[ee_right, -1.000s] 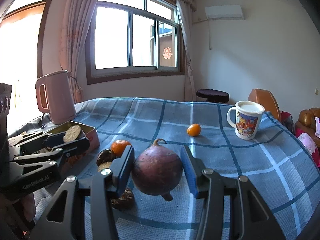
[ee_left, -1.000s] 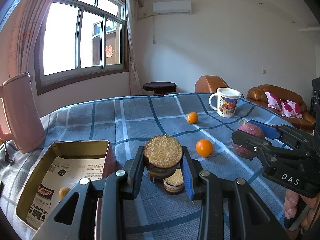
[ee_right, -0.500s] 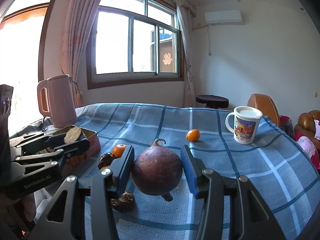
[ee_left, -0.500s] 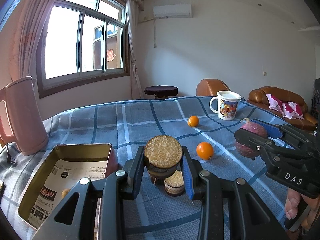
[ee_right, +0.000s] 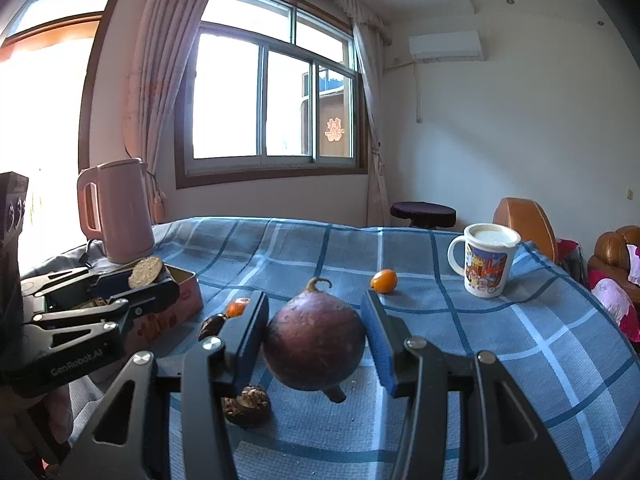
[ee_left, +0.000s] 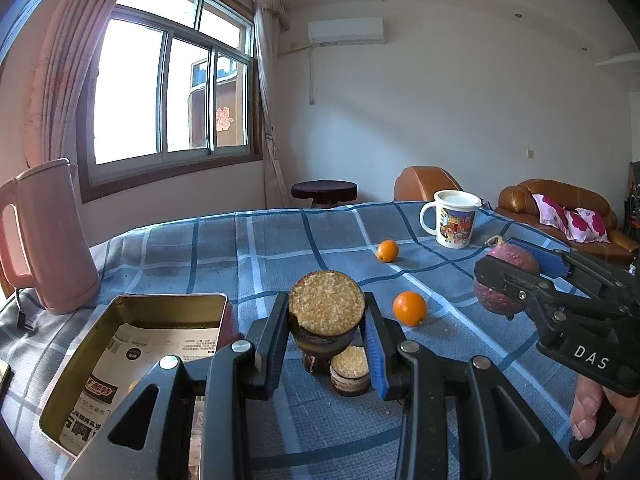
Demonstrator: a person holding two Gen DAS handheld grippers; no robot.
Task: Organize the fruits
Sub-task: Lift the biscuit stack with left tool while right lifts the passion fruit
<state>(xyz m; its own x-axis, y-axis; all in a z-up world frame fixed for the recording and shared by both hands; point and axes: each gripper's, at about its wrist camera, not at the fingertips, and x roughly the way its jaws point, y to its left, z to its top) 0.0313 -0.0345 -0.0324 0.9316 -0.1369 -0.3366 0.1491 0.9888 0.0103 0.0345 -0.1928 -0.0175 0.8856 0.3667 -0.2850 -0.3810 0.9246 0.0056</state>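
Observation:
My left gripper [ee_left: 326, 316] is shut on a round crumb-topped cake [ee_left: 327, 307], held just above the blue checked cloth beside the open tin box [ee_left: 132, 344]. A second small cake [ee_left: 350, 368] lies on the cloth under it. My right gripper [ee_right: 316, 332] is shut on a round purple fruit [ee_right: 314, 344] with a curled stem, lifted off the table; the left wrist view shows that purple fruit [ee_left: 504, 292] at the right. Two oranges lie on the cloth, a bigger orange [ee_left: 409, 308] near and a smaller orange [ee_left: 387, 250] farther back.
A pink kettle [ee_left: 48, 236] stands at the left behind the tin. A printed mug [ee_left: 454, 218] stands at the far right. A walnut-like piece [ee_right: 246, 400] lies under my right gripper's left finger. Brown armchairs stand beyond the table.
The right gripper has drifted a little with the purple fruit, so the orange behind its left finger is more hidden. The left gripper keeps still with the cake.

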